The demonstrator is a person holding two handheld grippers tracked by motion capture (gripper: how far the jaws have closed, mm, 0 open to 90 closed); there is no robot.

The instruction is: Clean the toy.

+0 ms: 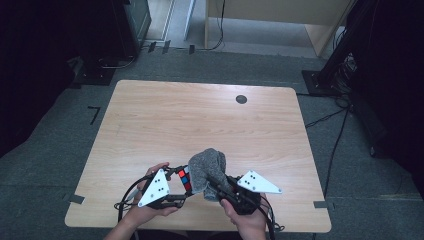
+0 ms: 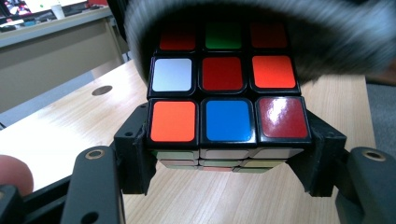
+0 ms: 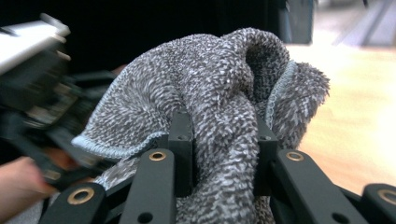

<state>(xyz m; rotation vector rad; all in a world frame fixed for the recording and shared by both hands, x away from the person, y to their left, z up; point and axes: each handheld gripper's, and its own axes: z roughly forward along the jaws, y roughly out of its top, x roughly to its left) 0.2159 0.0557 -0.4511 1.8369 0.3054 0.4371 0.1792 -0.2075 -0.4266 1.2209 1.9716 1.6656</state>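
Clamping the glossy cube (image 2: 223,109) in our left gripper (image 1: 172,187) above the table's (image 1: 200,120) near edge, we pinch a nubby grey cloth (image 3: 219,107) against it with our right gripper (image 1: 220,187).

Light wooden table (image 1: 150,120), grey carpet floor (image 1: 55,165), dark surroundings, pale desk (image 1: 280,10) behind

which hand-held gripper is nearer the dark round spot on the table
Right. The right hand-held gripper, shut on the grey cloth, sits below the spot; the left one, clamping the cube, is further left.
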